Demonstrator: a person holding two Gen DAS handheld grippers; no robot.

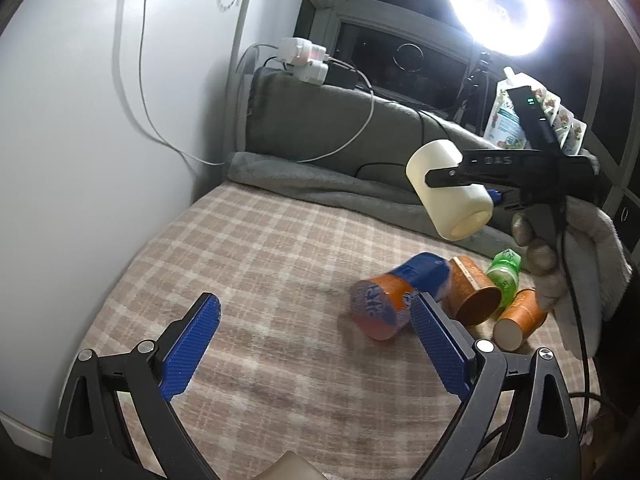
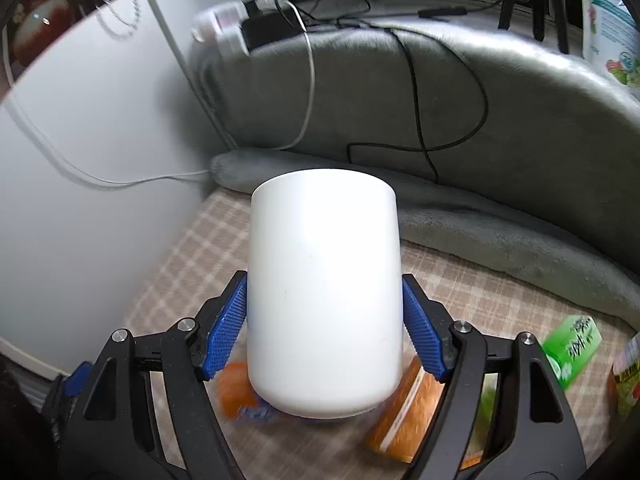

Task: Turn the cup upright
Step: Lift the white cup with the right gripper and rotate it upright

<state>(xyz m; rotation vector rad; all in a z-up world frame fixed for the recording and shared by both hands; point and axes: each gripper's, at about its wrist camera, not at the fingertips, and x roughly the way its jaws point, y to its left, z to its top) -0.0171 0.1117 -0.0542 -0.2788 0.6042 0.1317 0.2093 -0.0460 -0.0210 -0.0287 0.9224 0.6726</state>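
My right gripper (image 2: 324,320) is shut on a white cup (image 2: 324,292), its blue pads (image 2: 226,328) pressing both sides. In the left wrist view the cup (image 1: 448,188) hangs in the air above the checked cloth (image 1: 256,264), tilted, with one flat end facing down and toward the camera; the right gripper (image 1: 436,178) grips it from the right. I cannot tell which end is the mouth. My left gripper (image 1: 316,344) is open and empty, low over the cloth, left of the cup.
Under the cup lie a blue-orange can (image 1: 384,300), two orange paper cups (image 1: 476,292), (image 1: 516,320) and a green bottle (image 1: 504,276). A grey blanket (image 1: 320,132) with cables and a power strip (image 1: 304,56) lies behind. A white wall (image 1: 100,120) stands at left; a ring light (image 1: 500,4) glares.
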